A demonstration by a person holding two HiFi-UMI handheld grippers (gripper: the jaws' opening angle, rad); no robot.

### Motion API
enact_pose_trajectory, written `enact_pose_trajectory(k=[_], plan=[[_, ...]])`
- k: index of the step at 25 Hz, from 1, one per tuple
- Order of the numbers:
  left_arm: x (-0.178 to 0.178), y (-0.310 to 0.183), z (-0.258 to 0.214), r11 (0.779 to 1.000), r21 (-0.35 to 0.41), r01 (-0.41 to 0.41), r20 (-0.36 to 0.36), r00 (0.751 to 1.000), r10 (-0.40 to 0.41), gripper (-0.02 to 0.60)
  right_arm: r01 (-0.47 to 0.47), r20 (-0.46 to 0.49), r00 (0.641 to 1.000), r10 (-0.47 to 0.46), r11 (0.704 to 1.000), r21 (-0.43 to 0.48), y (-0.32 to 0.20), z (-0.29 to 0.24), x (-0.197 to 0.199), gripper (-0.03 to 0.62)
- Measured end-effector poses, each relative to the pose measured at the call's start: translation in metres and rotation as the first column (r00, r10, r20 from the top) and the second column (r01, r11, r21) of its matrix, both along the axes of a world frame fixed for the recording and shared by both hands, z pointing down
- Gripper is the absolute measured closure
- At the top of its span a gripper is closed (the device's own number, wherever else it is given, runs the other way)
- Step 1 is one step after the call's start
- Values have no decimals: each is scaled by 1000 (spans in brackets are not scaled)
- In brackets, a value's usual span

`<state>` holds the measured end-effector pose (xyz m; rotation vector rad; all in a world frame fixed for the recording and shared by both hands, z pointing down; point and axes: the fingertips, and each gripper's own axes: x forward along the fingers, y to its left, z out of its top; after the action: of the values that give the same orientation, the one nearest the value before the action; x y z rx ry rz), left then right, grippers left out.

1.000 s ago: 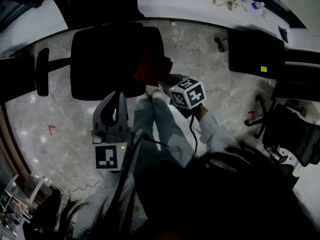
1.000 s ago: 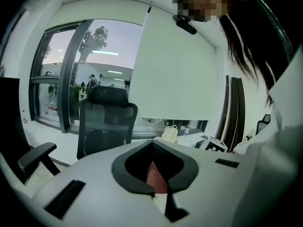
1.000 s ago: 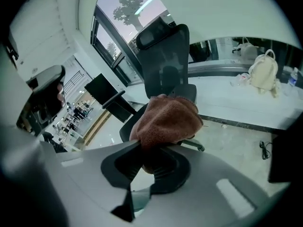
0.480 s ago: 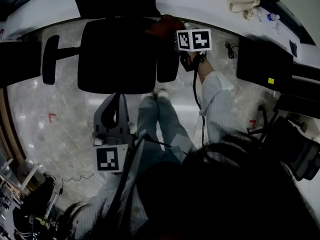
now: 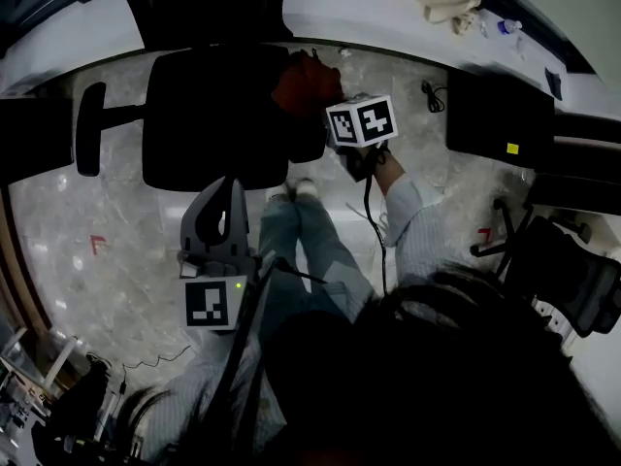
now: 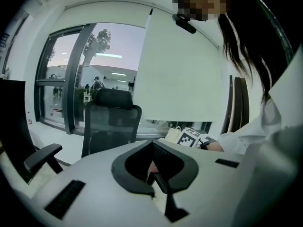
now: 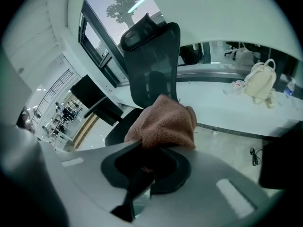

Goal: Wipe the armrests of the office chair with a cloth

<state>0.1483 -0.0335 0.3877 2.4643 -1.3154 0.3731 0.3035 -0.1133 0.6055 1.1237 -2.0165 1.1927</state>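
Right tool [image 7: 146, 154] clamped on brown cloth [image 7: 165, 122] over office chair [image 5: 209, 115] armrest [image 5: 309, 144]; contact apparently made. Left tool [image 5: 229, 188] closed, empty, well apart.

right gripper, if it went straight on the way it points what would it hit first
Most likely the office chair's backrest. It stands dead ahead of the right gripper, beyond the cloth shut in its jaws, so the cloth would touch it first. Depth is hard to judge.
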Motion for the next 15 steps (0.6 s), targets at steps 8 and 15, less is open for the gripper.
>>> enact_pose_trajectory(k=[8,15], plan=[[33,14,-24,996,40,-82,-15,996,82,578,30,96,995,-27,999,-29,114,-17,-19,571],[44,24,-46,990,91,-111,30,994,108,578,-34,111,994,18,989,144,109,-62,-8,570]])
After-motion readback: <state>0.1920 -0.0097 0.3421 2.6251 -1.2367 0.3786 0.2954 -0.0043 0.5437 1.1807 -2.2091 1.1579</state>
